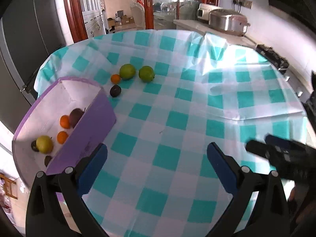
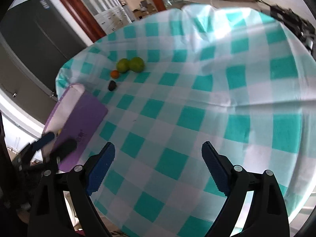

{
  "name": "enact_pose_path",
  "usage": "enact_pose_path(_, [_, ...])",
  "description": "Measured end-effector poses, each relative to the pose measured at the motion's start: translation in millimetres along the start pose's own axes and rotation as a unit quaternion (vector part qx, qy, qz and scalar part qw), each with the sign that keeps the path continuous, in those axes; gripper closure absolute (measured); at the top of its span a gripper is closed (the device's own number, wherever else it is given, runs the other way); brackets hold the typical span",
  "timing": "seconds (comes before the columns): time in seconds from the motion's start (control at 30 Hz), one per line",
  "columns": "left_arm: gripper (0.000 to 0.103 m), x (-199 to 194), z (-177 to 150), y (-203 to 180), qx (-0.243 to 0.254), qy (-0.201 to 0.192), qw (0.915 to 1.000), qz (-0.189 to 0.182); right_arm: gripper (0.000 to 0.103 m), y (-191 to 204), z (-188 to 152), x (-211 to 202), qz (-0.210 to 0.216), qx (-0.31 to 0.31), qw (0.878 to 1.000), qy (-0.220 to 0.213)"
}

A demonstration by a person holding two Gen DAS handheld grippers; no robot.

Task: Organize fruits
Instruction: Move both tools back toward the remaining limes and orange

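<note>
A purple box (image 1: 92, 122) with a white inside stands at the table's left edge. It holds two oranges (image 1: 64, 121), a yellow-green fruit (image 1: 44, 144) and dark plums (image 1: 75, 116). Beyond it on the checked cloth lie two green fruits (image 1: 127, 71), a small orange (image 1: 115, 78) and a dark plum (image 1: 115, 90). My left gripper (image 1: 157, 158) is open and empty, just right of the box's near end. My right gripper (image 2: 158, 159) is open and empty over the cloth; the same loose fruits (image 2: 136, 64) and box (image 2: 83, 116) lie ahead to its left.
The round table (image 1: 197, 98) wears a teal-and-white checked cloth. A counter with a metal cooker (image 1: 227, 20) stands behind on the right. A dark fridge (image 1: 23, 39) is at the left. The right gripper's fingers (image 1: 276, 152) show blurred at the left view's right edge.
</note>
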State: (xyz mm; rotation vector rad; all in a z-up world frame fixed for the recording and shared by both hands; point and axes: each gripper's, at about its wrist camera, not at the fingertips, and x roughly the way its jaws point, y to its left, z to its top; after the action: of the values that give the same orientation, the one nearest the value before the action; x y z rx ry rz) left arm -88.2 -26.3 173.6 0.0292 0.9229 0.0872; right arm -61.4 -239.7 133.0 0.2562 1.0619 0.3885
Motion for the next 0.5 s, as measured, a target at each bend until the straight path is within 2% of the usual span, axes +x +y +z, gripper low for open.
enact_pose_path(0.13, [0.002,44,29,-4,0.010,0.005,0.9991,0.041,0.016,-20,6,14,-0.016,0.016,1.000,0.011])
enact_pose_path(0.23, [0.002,92,59,-8,0.048,0.014,0.9940,0.097,0.016,-29,25,31,-0.032,0.018,0.999,0.015])
enact_pose_path(0.27, [0.002,116,72,-9,0.071,0.015,0.9891,0.128,0.016,-29,36,40,-0.038,0.016,0.999,0.017])
enact_pose_path(0.33, [0.002,144,87,-6,0.089,0.024,0.9835,0.156,0.016,-25,58,57,-0.046,0.012,0.999,0.023])
enact_pose_path(0.4, [0.002,180,103,6,0.078,0.043,0.9822,0.165,0.016,-13,89,80,-0.044,0.002,0.999,0.028])
enact_pose_path(0.5, [0.002,220,120,21,0.069,0.038,0.9814,0.175,0.016,4,139,122,-0.042,-0.015,0.999,0.027])
